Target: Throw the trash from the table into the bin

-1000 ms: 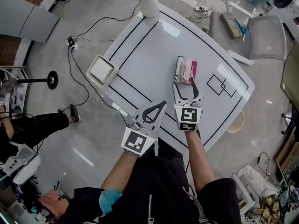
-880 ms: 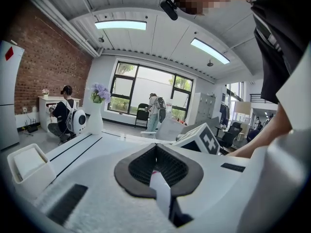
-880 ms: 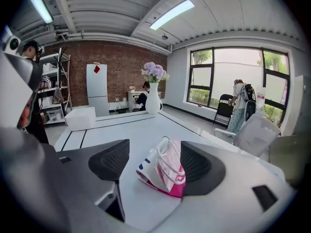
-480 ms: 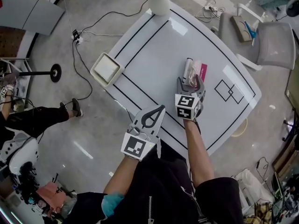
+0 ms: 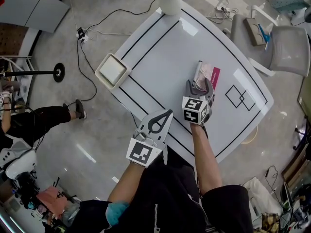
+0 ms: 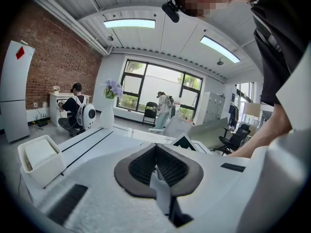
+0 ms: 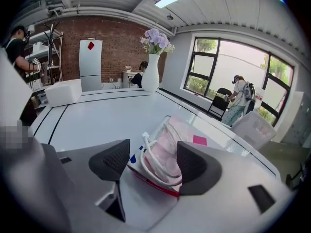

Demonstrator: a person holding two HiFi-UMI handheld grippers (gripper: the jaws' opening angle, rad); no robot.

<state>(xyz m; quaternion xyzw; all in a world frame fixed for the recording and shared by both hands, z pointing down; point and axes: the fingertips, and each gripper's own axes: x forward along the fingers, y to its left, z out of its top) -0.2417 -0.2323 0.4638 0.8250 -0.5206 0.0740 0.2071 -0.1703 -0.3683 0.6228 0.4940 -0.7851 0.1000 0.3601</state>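
The trash is a pink and white wrapper (image 5: 206, 73) with white cords, lying on the white table (image 5: 160, 52) right of middle. My right gripper (image 5: 199, 83) is open, its jaws standing on either side of the wrapper's near end. In the right gripper view the wrapper (image 7: 165, 164) lies between the two dark pads (image 7: 109, 161), and the right gripper (image 7: 151, 158) does not squeeze it. My left gripper (image 5: 167, 113) hovers over the table's near edge, shut and empty. The left gripper (image 6: 156, 147) shows its pads meeting at the tip. The white square bin (image 5: 112, 71) stands off the table's left edge.
A white vase with purple flowers (image 5: 170, 1) stands on the far corner of the table. A grey chair (image 5: 286, 42) is at the far right. Cables (image 5: 87, 33) trail over the floor beyond the bin (image 6: 41, 157). A seated person's legs (image 5: 43, 120) reach in from the left.
My right gripper has come forward and down, so its jaws now straddle the wrapper's near end. The left gripper has hardly moved.
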